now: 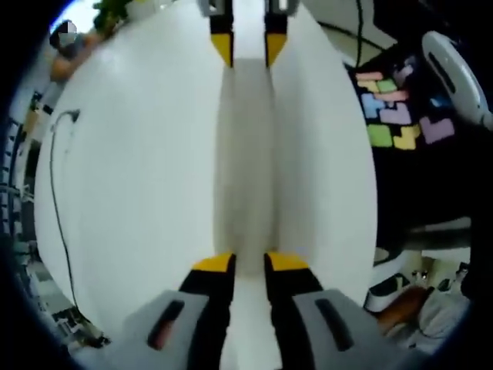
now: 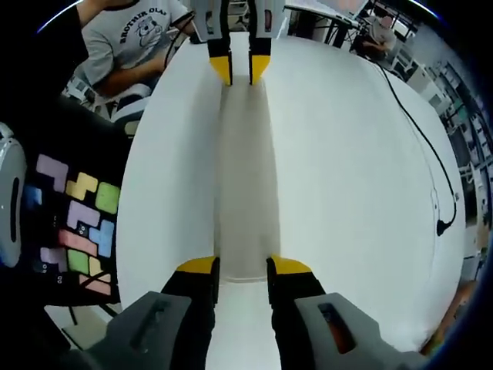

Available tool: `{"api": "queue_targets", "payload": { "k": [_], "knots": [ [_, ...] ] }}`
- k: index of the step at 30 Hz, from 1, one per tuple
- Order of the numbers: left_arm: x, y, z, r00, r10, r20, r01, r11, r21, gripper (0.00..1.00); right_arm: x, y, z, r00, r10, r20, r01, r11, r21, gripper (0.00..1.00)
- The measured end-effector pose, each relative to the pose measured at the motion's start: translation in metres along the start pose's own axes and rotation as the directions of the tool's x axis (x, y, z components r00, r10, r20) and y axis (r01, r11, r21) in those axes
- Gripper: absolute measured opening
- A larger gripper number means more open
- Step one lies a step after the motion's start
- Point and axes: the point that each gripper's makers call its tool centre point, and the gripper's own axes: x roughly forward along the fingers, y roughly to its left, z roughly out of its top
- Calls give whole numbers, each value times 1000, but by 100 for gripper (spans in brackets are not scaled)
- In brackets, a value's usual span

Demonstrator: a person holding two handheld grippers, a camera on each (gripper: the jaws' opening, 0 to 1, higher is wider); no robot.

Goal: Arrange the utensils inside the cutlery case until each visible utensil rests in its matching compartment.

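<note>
left claw [image 1: 249,262] slightly parted, empty | right claw [image 2: 243,266] same | white table [image 1: 139,169] | cable [image 2: 420,131]

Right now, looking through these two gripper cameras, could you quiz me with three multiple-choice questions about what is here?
1. Where do the pastel block-shaped puzzle pieces lie?
A. on the white table
B. on a black surface beside the table
C. between the jaws

2. What colour are the gripper jaw tips?
A. red
B. yellow
C. green

3. How is the thin black cable?
A. lying loose on the white table
B. clamped in a gripper
C. wound round a jaw

Answers:
1 B: the puzzle pieces sit on the black surface.
2 B: the left gripper and right gripper have yellow tips.
3 A: the black cable trails across the white table.
</note>
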Motion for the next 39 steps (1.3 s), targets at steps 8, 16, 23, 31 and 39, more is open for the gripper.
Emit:
{"api": "queue_targets", "payload": {
  "k": [8, 16, 23, 31, 39],
  "knots": [
    [-7, -7, 17, 997, -24, 78, 22, 999, 26, 47, -12, 0, 27, 991, -2, 131, 15, 995, -95, 52],
    [13, -13, 23, 996, -49, 77, 47, 998, 31, 57, 8, -2, 27, 988, 15, 151, -2, 997, -80, 60],
    [22, -7, 22, 997, -20, 71, 17, 999, 39, 51, 23, -1, 27, 989, 26, 143, -15, 997, -76, 55],
    [34, -7, 21, 997, -20, 68, 17, 999, 38, 47, 35, 4, 24, 990, 41, 134, -31, 997, -75, 52],
    [34, -6, 21, 997, -34, 68, 34, 999, -1, 44, 36, 5, 22, 991, 46, 128, -38, 998, -59, 49]
  ]
}}
